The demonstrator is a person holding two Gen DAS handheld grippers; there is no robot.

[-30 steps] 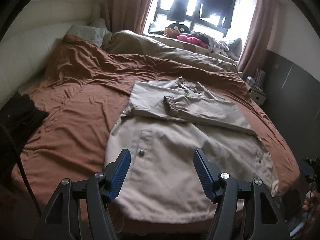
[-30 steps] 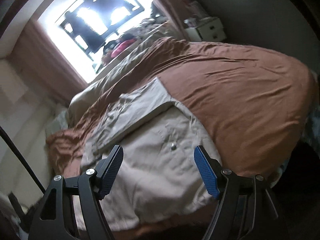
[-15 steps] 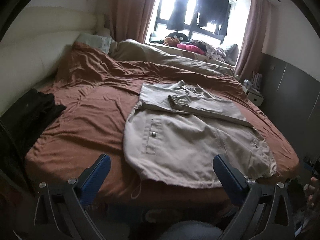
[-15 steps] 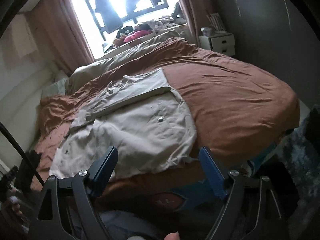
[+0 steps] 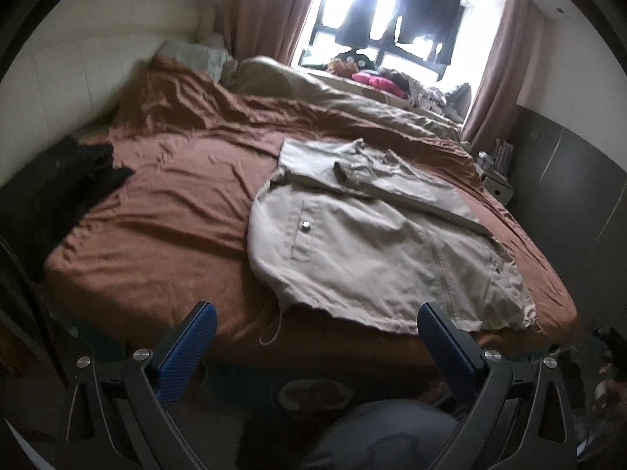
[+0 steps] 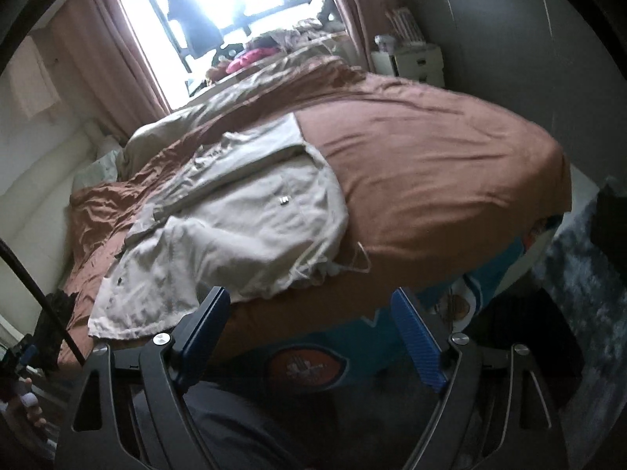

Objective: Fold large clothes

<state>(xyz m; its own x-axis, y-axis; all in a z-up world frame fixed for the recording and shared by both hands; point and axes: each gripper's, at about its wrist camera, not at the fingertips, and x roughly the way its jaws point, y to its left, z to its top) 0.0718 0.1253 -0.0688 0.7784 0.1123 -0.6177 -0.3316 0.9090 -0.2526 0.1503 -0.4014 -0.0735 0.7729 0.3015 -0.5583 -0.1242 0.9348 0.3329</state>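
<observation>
We see the beige jacket [image 5: 376, 243] spread on the brown bed sheet [image 5: 168, 211], centre-right of the left wrist view and centre-left of the right wrist view [image 6: 235, 235]. Its long axis runs from the collar, upper centre, down to the hem, which lies along the near bed edge. One sleeve is folded across the chest. The left claw [image 5: 317, 348] stands wide apart and empty, below the hem's left corner. The right claw [image 6: 309, 333], also apart and empty, sits below the hem. We judge both about equally near; the hem lies just ahead of each.
</observation>
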